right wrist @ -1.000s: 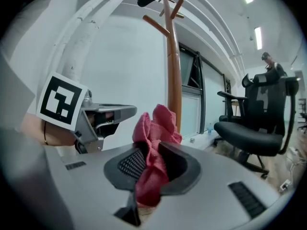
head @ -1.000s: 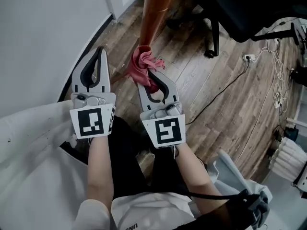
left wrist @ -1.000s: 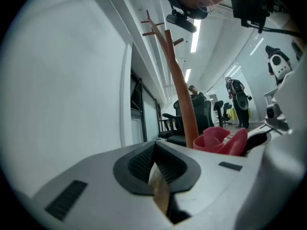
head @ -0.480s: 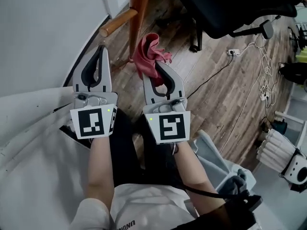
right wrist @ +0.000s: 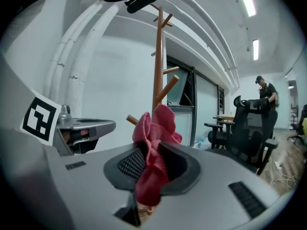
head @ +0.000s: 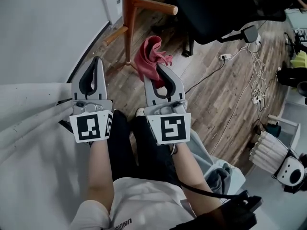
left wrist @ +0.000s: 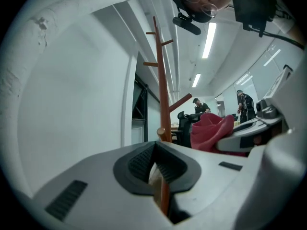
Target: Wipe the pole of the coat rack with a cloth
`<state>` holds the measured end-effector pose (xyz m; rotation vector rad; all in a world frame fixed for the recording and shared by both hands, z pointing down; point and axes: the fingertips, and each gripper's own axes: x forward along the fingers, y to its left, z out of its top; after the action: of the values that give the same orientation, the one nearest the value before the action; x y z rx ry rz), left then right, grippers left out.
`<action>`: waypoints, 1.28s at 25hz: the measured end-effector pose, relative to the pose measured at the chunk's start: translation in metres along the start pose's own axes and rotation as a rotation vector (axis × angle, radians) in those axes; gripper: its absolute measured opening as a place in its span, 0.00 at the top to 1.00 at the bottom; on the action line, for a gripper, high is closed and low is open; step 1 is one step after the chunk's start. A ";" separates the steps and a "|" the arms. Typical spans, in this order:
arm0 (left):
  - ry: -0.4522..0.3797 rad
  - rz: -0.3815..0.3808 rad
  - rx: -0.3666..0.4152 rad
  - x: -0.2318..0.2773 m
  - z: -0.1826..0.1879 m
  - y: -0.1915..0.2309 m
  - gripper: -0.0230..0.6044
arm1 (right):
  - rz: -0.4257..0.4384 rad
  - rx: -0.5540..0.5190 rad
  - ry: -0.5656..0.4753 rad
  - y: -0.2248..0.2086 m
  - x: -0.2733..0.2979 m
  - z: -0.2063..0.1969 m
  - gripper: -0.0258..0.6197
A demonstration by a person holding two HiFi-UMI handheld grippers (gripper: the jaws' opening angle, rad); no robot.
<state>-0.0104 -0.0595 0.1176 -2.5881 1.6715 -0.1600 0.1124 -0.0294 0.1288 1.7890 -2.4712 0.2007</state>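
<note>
The brown wooden coat rack pole (head: 129, 13) stands ahead near the white wall, with pegs branching off; it also rises in the left gripper view (left wrist: 162, 95) and the right gripper view (right wrist: 159, 56). My right gripper (head: 157, 70) is shut on a red cloth (head: 149, 56), which bunches out past the jaws (right wrist: 152, 138) and sits a little right of the pole, apart from it. My left gripper (head: 94, 63) is shut with nothing in it, left of the pole's foot. The red cloth (left wrist: 211, 131) shows at the right of the left gripper view.
A black office chair (head: 225, 8) stands at the right of the rack on the wooden floor (head: 216, 99). Cables and a power strip (head: 225, 56) lie on the floor farther right. A white wall (head: 48, 28) is at the left. People stand far off (right wrist: 265, 92).
The view has shifted so the pole's foot and pegs now sit farther off; the red cloth, which touched the pole a second ago, is now clear of it to the right.
</note>
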 end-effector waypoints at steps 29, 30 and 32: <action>0.029 0.014 -0.001 -0.012 0.090 -0.028 0.94 | 0.048 -0.061 0.066 -0.022 -0.037 0.067 0.83; 0.023 0.013 0.012 -0.012 0.091 -0.027 0.94 | 0.049 -0.061 0.066 -0.021 -0.037 0.067 0.83; 0.016 0.014 0.023 -0.011 0.091 -0.025 0.94 | 0.058 -0.054 0.036 -0.017 -0.034 0.073 0.83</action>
<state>0.0187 -0.0395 0.0288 -2.5653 1.6826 -0.1990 0.1397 -0.0141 0.0528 1.6799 -2.4807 0.1667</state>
